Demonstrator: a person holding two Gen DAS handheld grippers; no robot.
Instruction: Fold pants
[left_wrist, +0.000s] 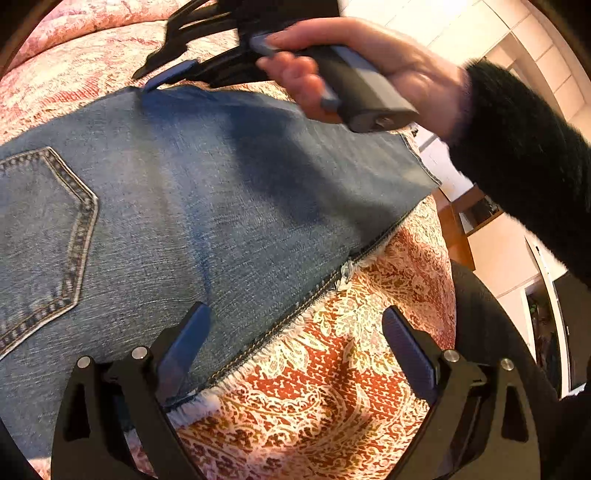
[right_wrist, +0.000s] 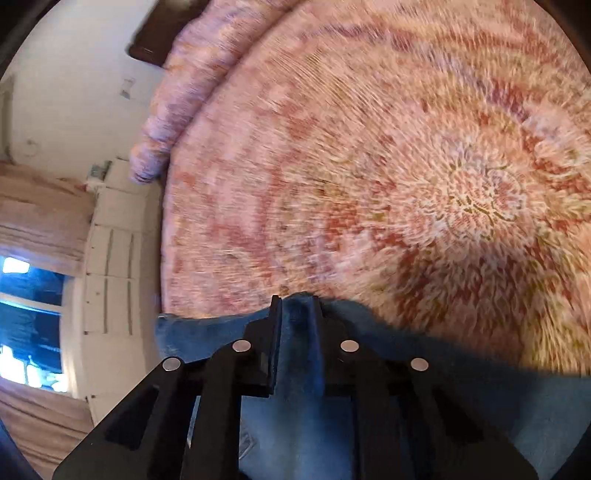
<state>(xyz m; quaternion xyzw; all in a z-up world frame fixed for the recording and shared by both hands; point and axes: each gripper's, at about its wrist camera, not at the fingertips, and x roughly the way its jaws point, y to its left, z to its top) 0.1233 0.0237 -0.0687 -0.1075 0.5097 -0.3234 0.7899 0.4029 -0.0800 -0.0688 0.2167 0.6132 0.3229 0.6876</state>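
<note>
Blue jeans (left_wrist: 207, 206) lie folded on the red patterned bedspread (left_wrist: 332, 387), back pocket (left_wrist: 44, 236) at the left, frayed hem edge running diagonally. My left gripper (left_wrist: 295, 328) is open, one finger over the denim, the other over the bedspread. My right gripper (left_wrist: 162, 70) shows at the far edge of the jeans, held by a hand (left_wrist: 332, 66). In the right wrist view the right gripper (right_wrist: 295, 306) is shut on a pinched fold of the jeans (right_wrist: 299, 369); the picture is blurred.
The bedspread (right_wrist: 369, 166) stretches beyond the jeans, with a rolled pillow edge (right_wrist: 177, 92) at the far left. White cabinets (right_wrist: 110, 258) and a window (right_wrist: 29, 306) stand past the bed's edge. A black-sleeved arm (left_wrist: 517, 166) crosses at right.
</note>
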